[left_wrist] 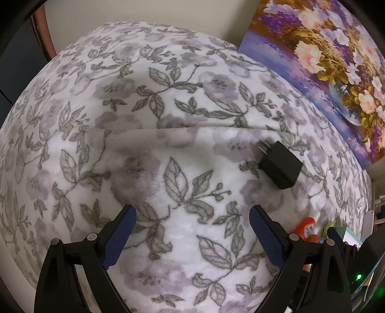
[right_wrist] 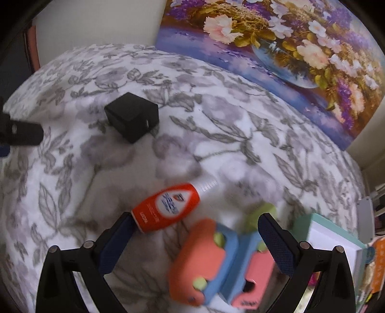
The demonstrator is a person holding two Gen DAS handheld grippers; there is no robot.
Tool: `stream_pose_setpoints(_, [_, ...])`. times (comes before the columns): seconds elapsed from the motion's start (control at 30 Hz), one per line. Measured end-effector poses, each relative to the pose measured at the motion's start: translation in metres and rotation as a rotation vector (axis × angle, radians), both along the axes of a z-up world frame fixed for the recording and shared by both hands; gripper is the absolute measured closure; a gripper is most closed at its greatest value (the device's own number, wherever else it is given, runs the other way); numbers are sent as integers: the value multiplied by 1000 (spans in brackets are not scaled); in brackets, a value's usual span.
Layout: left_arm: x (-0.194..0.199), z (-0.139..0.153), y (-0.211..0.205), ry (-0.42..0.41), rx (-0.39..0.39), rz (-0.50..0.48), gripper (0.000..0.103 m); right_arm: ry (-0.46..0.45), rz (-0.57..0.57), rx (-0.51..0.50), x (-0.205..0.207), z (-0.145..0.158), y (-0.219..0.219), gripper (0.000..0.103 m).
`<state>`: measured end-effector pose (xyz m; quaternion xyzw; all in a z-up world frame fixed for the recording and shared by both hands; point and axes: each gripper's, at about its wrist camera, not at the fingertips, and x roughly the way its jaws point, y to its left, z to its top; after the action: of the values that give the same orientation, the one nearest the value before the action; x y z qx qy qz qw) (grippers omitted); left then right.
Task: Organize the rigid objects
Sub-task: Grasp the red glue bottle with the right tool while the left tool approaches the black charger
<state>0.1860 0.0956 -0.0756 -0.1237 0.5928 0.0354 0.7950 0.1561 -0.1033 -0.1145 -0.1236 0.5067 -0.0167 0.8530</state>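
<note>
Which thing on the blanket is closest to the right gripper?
The orange and blue toy. It lies right between the open right gripper. The red bottle is beside one finger, and the black charger lies much farther off.

White blanket (left_wrist: 182,149) with grey leaves and pale purple flowers, spread over a bed. Behind it, leaning against a cream wall (left_wrist: 144,12), a painting (right_wrist: 288,48) of white and pink blossoms in a vase on purple ground.
</note>
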Motion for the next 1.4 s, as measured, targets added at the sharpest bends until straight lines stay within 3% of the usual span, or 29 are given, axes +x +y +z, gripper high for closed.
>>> stream_pose_setpoints(0.4, [8,-8,-6,11,-2,-12,8,65,44,204,22,-6,-24,2])
stream_pose_setpoints(0.67, [10,-2,-11,-5,-2,-20,8,112,118,215,13,4,-25,5])
stream_pose_setpoints(1.03, [9,-13,-10,28,-2,-12,8,181,233,69,7,5,-14,8])
stream_pose_setpoints(1.4, [15,-18,-13,30,9,-14,8,172,223,115,33,-4,-23,11])
